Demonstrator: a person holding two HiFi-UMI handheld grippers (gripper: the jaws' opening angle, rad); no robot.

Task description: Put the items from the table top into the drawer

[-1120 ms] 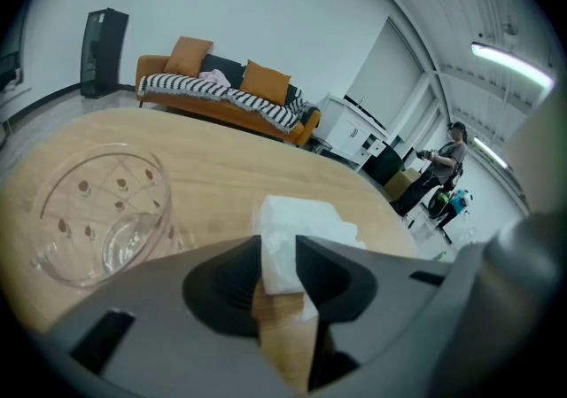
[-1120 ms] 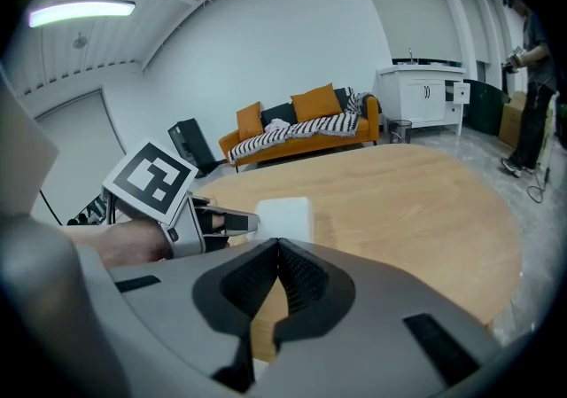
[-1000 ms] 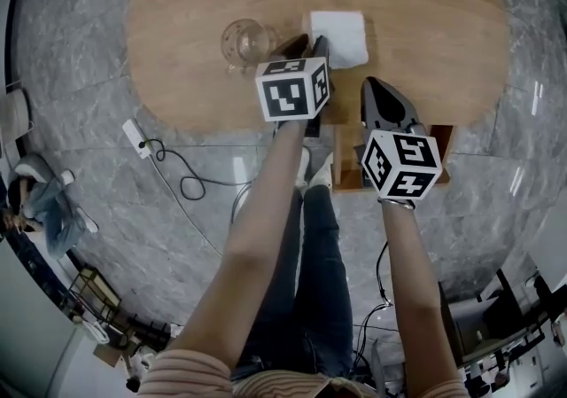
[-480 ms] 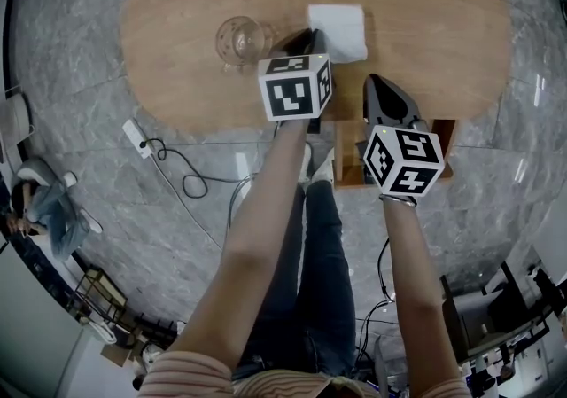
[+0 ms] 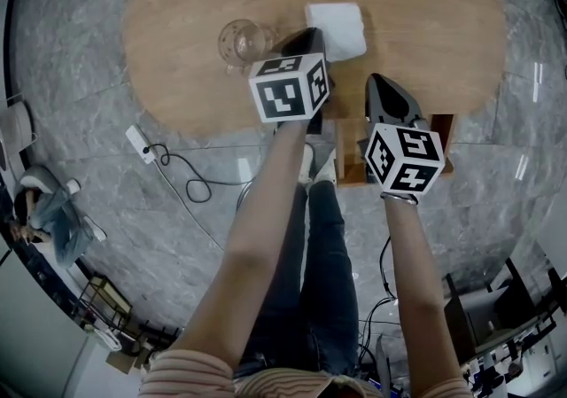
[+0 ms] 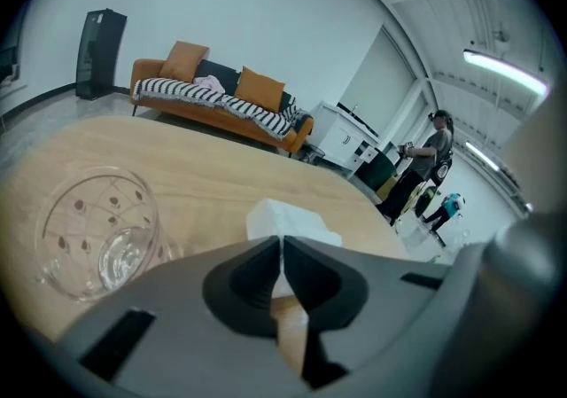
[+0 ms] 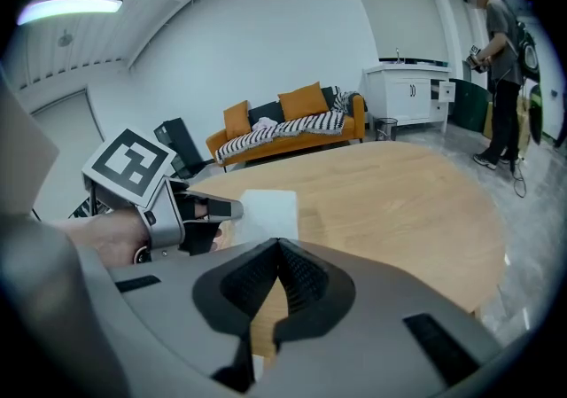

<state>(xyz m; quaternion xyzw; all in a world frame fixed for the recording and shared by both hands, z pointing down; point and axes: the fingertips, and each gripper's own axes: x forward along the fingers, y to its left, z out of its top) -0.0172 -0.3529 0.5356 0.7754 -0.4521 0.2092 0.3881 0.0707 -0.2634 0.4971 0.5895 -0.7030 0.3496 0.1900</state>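
Note:
A clear glass (image 5: 244, 42) with a dotted pattern stands on the oval wooden table (image 5: 425, 24); it also shows in the left gripper view as the glass (image 6: 100, 233) at lower left. Right of it lies a white folded tissue (image 5: 337, 30). My left gripper (image 5: 310, 33) is shut and empty, its tips just left of the tissue (image 6: 288, 221), between it and the glass. My right gripper (image 5: 374, 80) is also shut and empty, hovering at the table's near edge over the open wooden drawer (image 5: 441, 135). From the right gripper view the tissue (image 7: 266, 208) lies ahead, with the left gripper (image 7: 232, 208) beside it.
A power strip (image 5: 137, 139) and cable lie on the grey floor at the left. My legs and shoes (image 5: 314, 166) are below the table edge. An orange sofa (image 6: 213, 95) and a standing person (image 7: 496, 59) are far off.
Only the head view has shifted a little; both grippers keep their places over the table and stay shut.

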